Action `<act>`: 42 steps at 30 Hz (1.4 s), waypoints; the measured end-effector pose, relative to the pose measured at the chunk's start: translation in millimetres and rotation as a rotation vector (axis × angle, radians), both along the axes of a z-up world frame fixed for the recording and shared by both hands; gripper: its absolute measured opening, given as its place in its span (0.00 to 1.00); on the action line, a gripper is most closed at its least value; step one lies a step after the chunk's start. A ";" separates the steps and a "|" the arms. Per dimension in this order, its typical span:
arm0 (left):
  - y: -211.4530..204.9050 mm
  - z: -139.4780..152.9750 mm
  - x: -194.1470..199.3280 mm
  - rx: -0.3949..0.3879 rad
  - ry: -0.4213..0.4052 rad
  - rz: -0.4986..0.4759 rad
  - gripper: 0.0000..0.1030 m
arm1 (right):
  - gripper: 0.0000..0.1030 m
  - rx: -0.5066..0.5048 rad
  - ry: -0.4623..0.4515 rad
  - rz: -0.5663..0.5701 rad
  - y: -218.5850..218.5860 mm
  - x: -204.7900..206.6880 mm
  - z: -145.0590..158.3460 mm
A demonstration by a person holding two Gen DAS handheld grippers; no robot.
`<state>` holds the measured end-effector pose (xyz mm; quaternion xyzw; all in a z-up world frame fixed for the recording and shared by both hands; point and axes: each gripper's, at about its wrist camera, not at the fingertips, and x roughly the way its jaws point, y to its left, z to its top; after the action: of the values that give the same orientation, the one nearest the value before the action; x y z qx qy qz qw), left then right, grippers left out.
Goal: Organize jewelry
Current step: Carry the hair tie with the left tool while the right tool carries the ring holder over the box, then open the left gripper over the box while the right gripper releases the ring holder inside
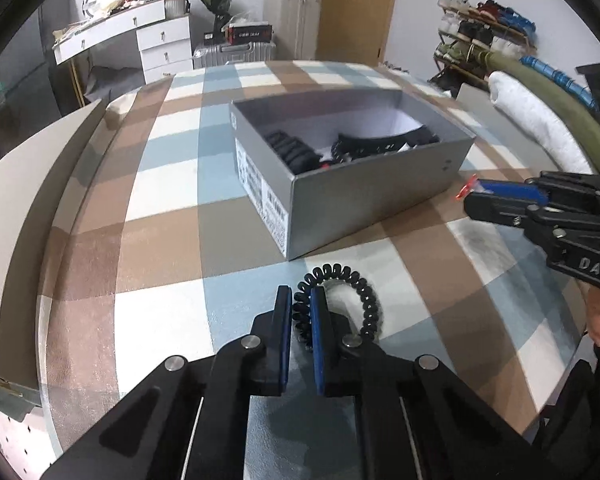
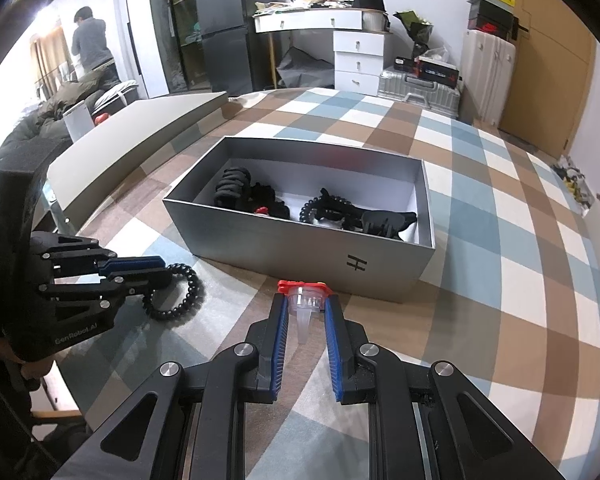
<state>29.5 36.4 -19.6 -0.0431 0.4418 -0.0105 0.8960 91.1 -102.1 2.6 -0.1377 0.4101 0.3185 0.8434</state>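
- The black spiral hair tie [image 1: 340,300] lies on the checked tablecloth [image 1: 168,200] just in front of the grey box [image 1: 364,192]. It looks light, springy and soft, so it would likely squash and spring back rather than break.
- The left gripper [image 1: 301,320] has its blue pads pinched together on the left arc of the coil; a hold across the coil's thickness, as here, seems the surest, since the smooth loops might slip out of a shallow bite.
- The right gripper [image 2: 305,308] is clamped on a small clear plastic piece with a red top [image 2: 304,298], held by its wide rim. It seems rigid, light and slippery; what it is exactly is hard to tell from this view.
- The box stands open, holding black hair ties [image 2: 232,188], a dark claw clip [image 2: 384,220] and another spiral tie [image 2: 324,208].
- Both held items sit near the box's front wall, below its rim.
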 end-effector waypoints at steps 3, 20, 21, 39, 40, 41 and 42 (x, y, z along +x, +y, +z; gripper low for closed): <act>-2.2 11.7 -4.8 -0.008 -0.044 -0.012 0.04 | 0.17 0.006 -0.006 0.002 -0.8 -1.0 2.7; 3.5 55.1 19.9 -0.068 -0.229 0.054 0.04 | 0.17 0.189 -0.069 -0.009 -8.8 10.2 37.5; 3.3 54.9 23.5 -0.069 -0.231 0.056 0.04 | 0.17 0.198 -0.065 -0.011 -8.6 12.7 37.9; -4.8 45.4 57.9 -0.018 -0.215 0.069 0.04 | 0.18 0.184 -0.033 -0.028 12.9 46.4 25.0; -5.9 44.7 58.8 -0.010 -0.210 0.073 0.04 | 0.18 0.184 -0.032 -0.029 12.9 46.8 24.6; -7.4 43.8 58.6 0.010 -0.204 0.082 0.04 | 0.19 0.185 -0.028 -0.032 12.4 47.7 23.8; -8.4 43.1 58.9 0.019 -0.201 0.087 0.04 | 0.19 0.184 -0.022 -0.032 12.0 48.6 22.8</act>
<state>88.4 28.1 23.5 -0.0525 0.3475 0.0286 0.9358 139.7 -90.1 25.4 -0.0565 0.3721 0.3398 0.8619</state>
